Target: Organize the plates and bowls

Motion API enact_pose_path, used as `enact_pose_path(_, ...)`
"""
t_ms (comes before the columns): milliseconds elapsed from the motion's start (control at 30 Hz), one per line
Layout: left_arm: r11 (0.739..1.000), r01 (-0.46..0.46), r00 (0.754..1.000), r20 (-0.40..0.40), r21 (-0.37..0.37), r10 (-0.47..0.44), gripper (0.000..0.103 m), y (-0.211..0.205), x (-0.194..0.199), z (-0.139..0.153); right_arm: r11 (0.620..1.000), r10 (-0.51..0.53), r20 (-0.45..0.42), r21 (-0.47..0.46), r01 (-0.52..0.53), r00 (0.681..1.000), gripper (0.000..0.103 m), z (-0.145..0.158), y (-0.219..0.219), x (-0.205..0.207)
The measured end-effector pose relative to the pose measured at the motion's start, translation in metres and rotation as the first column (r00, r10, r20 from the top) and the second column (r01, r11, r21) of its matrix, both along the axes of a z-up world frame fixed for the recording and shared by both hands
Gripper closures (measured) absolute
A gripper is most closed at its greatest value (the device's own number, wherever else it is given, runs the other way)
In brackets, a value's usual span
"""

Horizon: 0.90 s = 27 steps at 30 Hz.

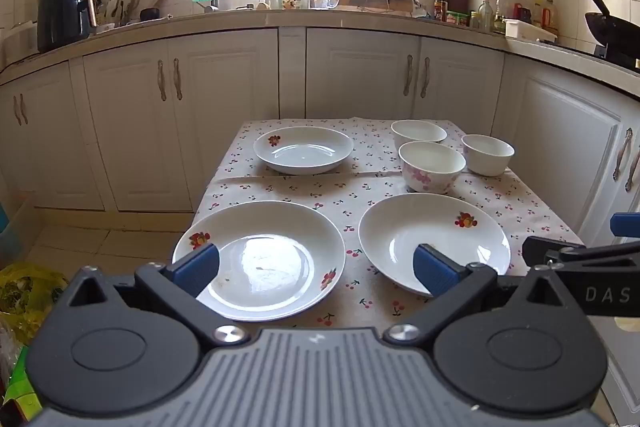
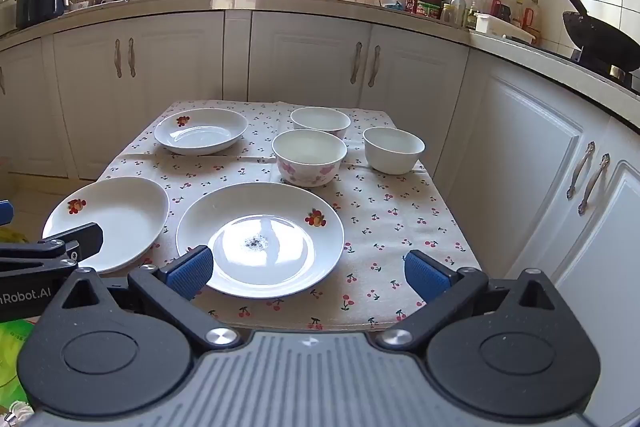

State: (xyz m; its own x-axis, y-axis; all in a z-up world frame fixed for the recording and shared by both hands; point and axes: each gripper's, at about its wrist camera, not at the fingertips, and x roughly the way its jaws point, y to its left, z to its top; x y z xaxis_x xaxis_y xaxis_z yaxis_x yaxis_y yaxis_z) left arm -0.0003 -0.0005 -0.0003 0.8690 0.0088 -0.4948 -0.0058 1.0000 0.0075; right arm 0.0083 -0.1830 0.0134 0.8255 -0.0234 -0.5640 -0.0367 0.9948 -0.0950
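Observation:
Three white plates with fruit prints lie on a cherry-print tablecloth: near left (image 1: 260, 259) (image 2: 116, 219), near right (image 1: 432, 239) (image 2: 260, 235), far left (image 1: 304, 149) (image 2: 200, 131). Three bowls stand at the far right: a flowered one (image 1: 432, 165) (image 2: 309, 157), a white one behind it (image 1: 418, 133) (image 2: 320, 121), a white one to the right (image 1: 488, 153) (image 2: 394, 149). My left gripper (image 1: 316, 269) is open and empty over the near plates. My right gripper (image 2: 308, 273) is open and empty over the near right plate's front edge.
The small table (image 1: 352, 195) (image 2: 384, 219) stands in a kitchen with white cabinets (image 1: 224, 115) behind and at the right (image 2: 532, 163). A wok (image 2: 596, 35) sits on the right counter. Bags (image 1: 24, 299) lie on the floor at left.

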Motion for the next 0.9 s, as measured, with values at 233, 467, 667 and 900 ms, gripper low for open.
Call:
enact_pose_path(233,1.0,-0.002,1.0,-0.002,-0.012,0.002,0.001,-0.0007,-0.0001,0.0049,1.0,-0.003,0.001,-0.008,0.003,1.0,0.0,0.0004,-0.0007,-0.0001)
enact_pose_path(467,1.0,0.003,1.0,-0.004,-0.022,-0.003,0.001,0.0007,-0.0002,0.0021,1.0,-0.004,0.003,-0.009,0.004,1.0,0.0,0.0019,-0.001,-0.0015)
enact_pose_path(667,1.0,0.006,1.0,-0.004,-0.027,-0.006,0.001,0.0024,0.001,0.0003,1.0,-0.004,0.006,-0.011,0.004,1.0,0.0,0.0019,0.0004,-0.001)
enact_pose_path(900,1.0,0.007,1.0,-0.004,-0.029,-0.007,0.001,0.0013,0.0017,0.0008,1.0,-0.011,0.017,-0.017,0.011,1.0,0.0,0.0029,0.0015,-0.0033)
